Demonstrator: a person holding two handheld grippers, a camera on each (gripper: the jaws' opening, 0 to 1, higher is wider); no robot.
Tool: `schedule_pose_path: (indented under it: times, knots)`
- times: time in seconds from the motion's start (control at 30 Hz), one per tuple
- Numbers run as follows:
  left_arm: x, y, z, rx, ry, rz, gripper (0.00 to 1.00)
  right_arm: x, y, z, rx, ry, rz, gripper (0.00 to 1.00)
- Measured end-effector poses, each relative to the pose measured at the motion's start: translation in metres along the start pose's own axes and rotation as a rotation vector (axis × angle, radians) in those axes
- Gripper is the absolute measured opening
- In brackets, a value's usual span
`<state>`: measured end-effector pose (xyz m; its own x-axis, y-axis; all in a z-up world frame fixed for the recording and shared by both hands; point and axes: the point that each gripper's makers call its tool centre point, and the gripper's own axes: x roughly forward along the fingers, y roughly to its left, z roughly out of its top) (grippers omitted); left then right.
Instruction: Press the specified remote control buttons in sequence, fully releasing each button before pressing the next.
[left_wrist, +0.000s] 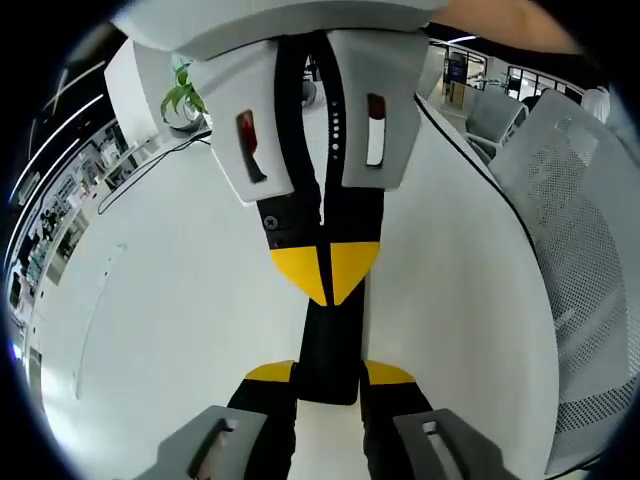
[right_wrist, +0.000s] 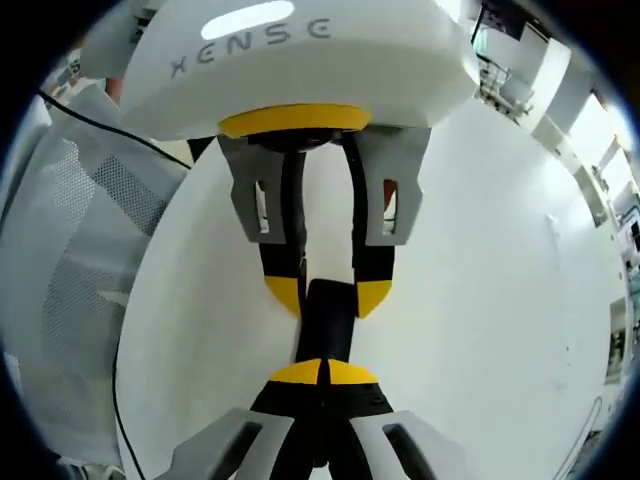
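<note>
Looking along the left gripper (left_wrist: 330, 373), I see its two yellow-tipped jaws at 6 o'clock set apart and clamped on the near end of the black remote (left_wrist: 330, 345), one tip on each long side. The remote runs away from me toward the centre over the white table (left_wrist: 180, 300). From 12 o'clock the right gripper (left_wrist: 325, 268) comes in facing me, its yellow tips pinched together into one point that sits on the remote's top face; I can't tell which button is under it. This view alone gives me a potted plant (left_wrist: 183, 95) at 11 o'clock, a dark cable (left_wrist: 150, 165) trailing from it, and a grey mesh chair (left_wrist: 570, 260) at 3 o'clock. The right gripper view confirms the picture from the other side: its own jaws (right_wrist: 325, 372) at 6 o'clock are clenched with nothing between them, tips over the remote (right_wrist: 328, 330), and the left gripper (right_wrist: 330, 292) at 12 o'clock straddles it.
</note>
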<state>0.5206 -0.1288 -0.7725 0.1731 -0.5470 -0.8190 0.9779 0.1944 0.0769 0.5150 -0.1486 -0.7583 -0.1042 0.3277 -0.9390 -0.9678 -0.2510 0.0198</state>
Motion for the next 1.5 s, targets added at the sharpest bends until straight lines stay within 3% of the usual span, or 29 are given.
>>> schedule_pose_path:
  times: [1.07,1.23,1.5]
  knots:
    - [-0.0003,0.0014,0.0001,-0.002,-0.008,0.001,0.23,0.0072,0.0006,-0.001,0.0,0.011,0.015,0.0]
    - [-0.0001,0.0017,-0.0001,-0.003,-0.008,0.0,0.23,0.0081,-0.0009,-0.0015,0.052,-0.003,0.03,0.0]
    - [0.0001,0.0014,-0.0002,-0.005,-0.007,0.0,0.23,0.0087,-0.0002,-0.0009,0.042,0.002,0.024,0.0]
